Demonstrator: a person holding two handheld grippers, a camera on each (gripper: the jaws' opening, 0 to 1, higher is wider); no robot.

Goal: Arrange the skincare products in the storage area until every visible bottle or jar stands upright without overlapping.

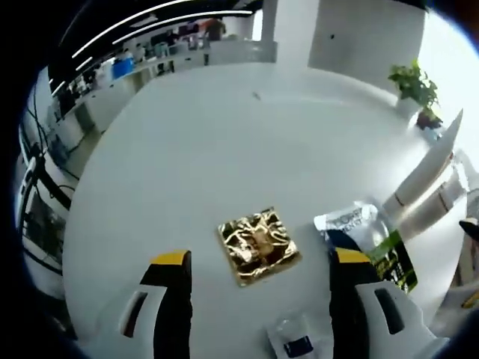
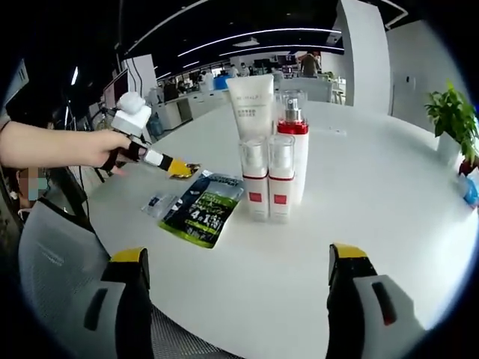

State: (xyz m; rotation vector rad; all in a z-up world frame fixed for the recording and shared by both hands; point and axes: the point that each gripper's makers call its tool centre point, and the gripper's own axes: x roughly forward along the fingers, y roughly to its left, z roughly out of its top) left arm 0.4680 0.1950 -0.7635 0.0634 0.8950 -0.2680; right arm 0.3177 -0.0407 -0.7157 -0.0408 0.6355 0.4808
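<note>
A round white counter (image 2: 389,187) is seen in an open office, with ceiling light strips at 12 o'clock and desks behind.

In the left gripper view, the left gripper (image 1: 258,280) is held with its jaws wide apart and nothing between them. A gold foil sachet (image 1: 258,245) lies flat on the counter between them, a small clear sachet (image 1: 293,340) at 6 o'clock, and a dark green sheet-mask packet (image 1: 374,243) at 4 o'clock. A potted plant (image 1: 415,86) stands at 2 o'clock.

In the right gripper view, the right gripper (image 2: 243,288) is likewise spread wide and empty. A hand (image 2: 86,147) with the other gripper is seen at 9 o'clock. The packet lies flat at the centre, and just right of it 2 white pump bottles (image 2: 268,179), a red-capped bottle (image 2: 293,153) and a white tube (image 2: 252,105) stand upright, closely grouped.
</note>
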